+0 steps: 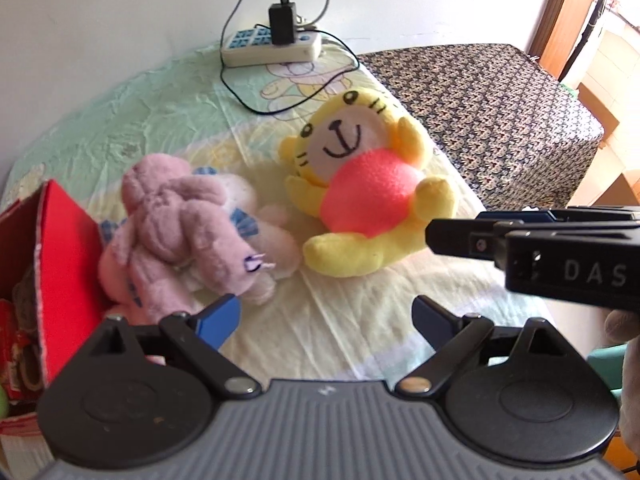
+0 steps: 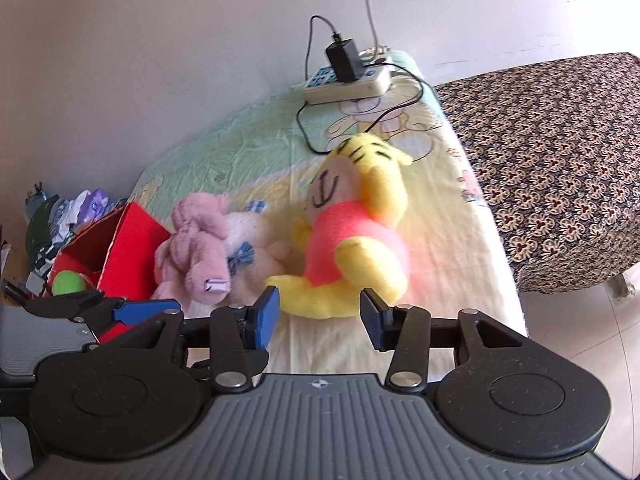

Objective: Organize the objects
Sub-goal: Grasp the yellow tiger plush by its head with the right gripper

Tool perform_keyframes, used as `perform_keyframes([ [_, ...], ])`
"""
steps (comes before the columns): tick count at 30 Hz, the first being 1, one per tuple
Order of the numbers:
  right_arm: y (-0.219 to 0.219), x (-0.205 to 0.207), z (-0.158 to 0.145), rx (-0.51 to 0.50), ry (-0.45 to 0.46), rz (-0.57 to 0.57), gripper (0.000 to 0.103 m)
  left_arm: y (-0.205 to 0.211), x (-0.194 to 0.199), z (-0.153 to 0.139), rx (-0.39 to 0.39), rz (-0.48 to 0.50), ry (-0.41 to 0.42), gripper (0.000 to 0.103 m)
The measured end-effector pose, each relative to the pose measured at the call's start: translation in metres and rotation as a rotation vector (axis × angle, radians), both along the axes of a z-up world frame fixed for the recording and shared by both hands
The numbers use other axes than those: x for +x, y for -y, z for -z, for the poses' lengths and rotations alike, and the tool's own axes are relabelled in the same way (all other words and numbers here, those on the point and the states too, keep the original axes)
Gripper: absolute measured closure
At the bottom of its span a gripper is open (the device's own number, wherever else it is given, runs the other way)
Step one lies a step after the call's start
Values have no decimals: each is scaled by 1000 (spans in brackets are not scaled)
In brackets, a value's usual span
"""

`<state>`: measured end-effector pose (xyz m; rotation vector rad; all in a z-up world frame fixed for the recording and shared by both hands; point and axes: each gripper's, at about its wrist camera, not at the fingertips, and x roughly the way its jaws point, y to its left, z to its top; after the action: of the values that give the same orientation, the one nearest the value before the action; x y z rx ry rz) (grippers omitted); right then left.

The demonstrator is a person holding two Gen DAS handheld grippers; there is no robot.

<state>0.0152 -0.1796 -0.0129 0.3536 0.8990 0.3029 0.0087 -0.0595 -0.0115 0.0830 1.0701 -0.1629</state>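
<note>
A yellow plush tiger [image 1: 360, 188] in a pink shirt lies on its back on the pastel sheet [image 1: 168, 120]; it also shows in the right wrist view [image 2: 352, 240]. To its left lies a pink plush rabbit [image 1: 184, 232] [image 2: 200, 248] with blue bows. My left gripper [image 1: 326, 320] is open above the sheet, just in front of the rabbit, with nothing between its fingers. My right gripper [image 2: 318, 316] is open right in front of the tiger's foot, not touching it. In the left wrist view its black body [image 1: 560, 256] juts in from the right.
A red cardboard box [image 1: 60, 264] [image 2: 116, 256] with a green ball [image 2: 68, 283] and other items stands at the left. A white power strip [image 1: 272, 46] with a black charger and cables sits at the back. A patterned cloth surface [image 1: 500, 120] lies to the right.
</note>
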Motion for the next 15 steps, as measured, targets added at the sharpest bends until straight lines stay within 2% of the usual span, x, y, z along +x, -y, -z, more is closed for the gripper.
perform_keyframes([
  [4,20,11,4,18,-9,53,54,4,17,3,-86,20,-4,9],
  [10,43,35,18,95,-51,111,53,11,45,12,-177,35,-11,9],
  [15,51,59,35,183,-89,123,47,16,63,22,-206,47,-17,9],
])
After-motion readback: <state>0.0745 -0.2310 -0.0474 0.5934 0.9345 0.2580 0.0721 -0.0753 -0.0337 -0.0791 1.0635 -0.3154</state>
